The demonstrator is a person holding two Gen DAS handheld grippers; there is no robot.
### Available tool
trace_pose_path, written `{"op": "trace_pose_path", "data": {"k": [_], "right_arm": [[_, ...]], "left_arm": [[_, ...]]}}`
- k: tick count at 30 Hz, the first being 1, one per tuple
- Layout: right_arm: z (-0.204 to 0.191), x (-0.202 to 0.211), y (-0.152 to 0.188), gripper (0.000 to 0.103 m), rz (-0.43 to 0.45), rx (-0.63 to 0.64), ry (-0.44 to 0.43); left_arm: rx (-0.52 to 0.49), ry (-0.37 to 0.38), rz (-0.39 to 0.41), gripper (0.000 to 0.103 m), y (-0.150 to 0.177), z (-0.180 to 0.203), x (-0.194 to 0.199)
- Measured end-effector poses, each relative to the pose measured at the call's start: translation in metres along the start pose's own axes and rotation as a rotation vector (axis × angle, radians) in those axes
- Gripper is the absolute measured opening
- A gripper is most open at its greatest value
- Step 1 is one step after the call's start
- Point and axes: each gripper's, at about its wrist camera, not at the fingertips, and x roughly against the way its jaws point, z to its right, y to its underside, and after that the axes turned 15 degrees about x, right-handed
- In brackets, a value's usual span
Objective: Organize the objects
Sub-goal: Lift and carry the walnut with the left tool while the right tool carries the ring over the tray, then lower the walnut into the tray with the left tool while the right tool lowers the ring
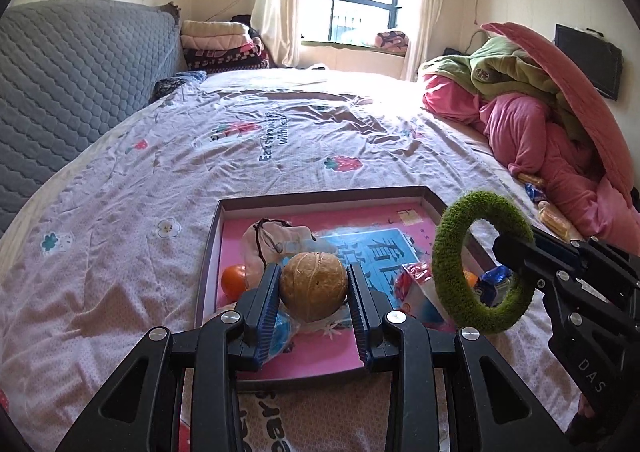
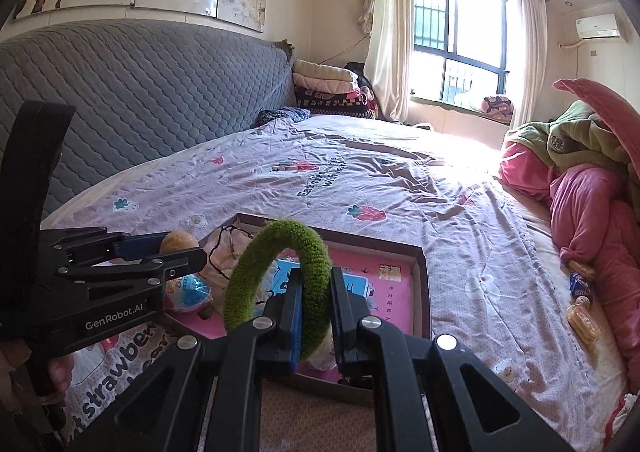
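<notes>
At the lower centre of the left wrist view, the left gripper (image 1: 314, 294) has its blue-padded fingers closed against both sides of a round tan-brown ball wound with fine thread (image 1: 313, 286), holding it above a shallow dark-rimmed cardboard tray with a pink printed floor (image 1: 320, 201). Below and behind the ball, inside the tray, lie a pale drawstring pouch with a dark cord (image 1: 272, 242), a small orange fruit (image 1: 233, 281) at the tray's left side, and a blue-and-white plastic-wrapped toy (image 1: 420, 302) towards the right. The tray rests on a lilac bedsheet printed with strawberries and lettering (image 1: 160, 172).

To the right in the same view, the right gripper (image 1: 505, 252) reaches in from the frame's right edge, shut tight on a fuzzy moss-green ring (image 1: 452, 272), which stands upright over the tray's right rim. From the right wrist view, the ring (image 2: 276, 248) arches up from between that gripper's (image 2: 316, 316) closed fingers at lower centre, with the tray (image 2: 424, 284) behind it. The left gripper (image 2: 168, 248) shows at the left of that frame with the ball (image 2: 178, 241) partly hidden between its fingers.

Along the right edge of both views, a heap of pink and green bedding (image 1: 540, 112) is piled on the bed, with wrapped biscuit packets (image 2: 582, 316) lying beside it.
</notes>
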Motion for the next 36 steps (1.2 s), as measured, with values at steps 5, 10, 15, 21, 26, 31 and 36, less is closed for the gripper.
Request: {"op": "trace_pose_path", "data": {"k": [5, 10, 15, 21, 26, 31, 36], "right_arm": [[0.000, -0.020, -0.001, 0.013, -0.021, 0.015, 0.011], [-0.002, -0.036, 0.002, 0.013, -0.044, 0.046, 0.025], [-0.006, -0.046, 0.008, 0.013, -0.061, 0.063, 0.029], [-0.010, -0.057, 0.014, 0.013, -0.093, 0.086, 0.035], [-0.019, -0.062, 0.018, 0.013, -0.109, 0.127, 0.034], [-0.031, -0.066, 0.021, 0.013, -0.127, 0.189, 0.062], [-0.035, -0.068, 0.023, 0.013, -0.138, 0.238, 0.109]], "left_arm": [[0.008, -0.002, -0.017, 0.034, -0.002, -0.002, -0.022], [0.010, -0.007, -0.038, 0.034, 0.000, -0.003, -0.041], [-0.003, -0.014, -0.050, 0.034, 0.007, -0.002, -0.052], [-0.019, -0.021, -0.073, 0.034, 0.015, -0.001, -0.065], [-0.030, -0.021, -0.088, 0.034, 0.021, -0.001, -0.072], [-0.039, -0.016, -0.103, 0.034, 0.027, 0.001, -0.077], [-0.052, -0.006, -0.119, 0.034, 0.033, 0.005, -0.080]]}}
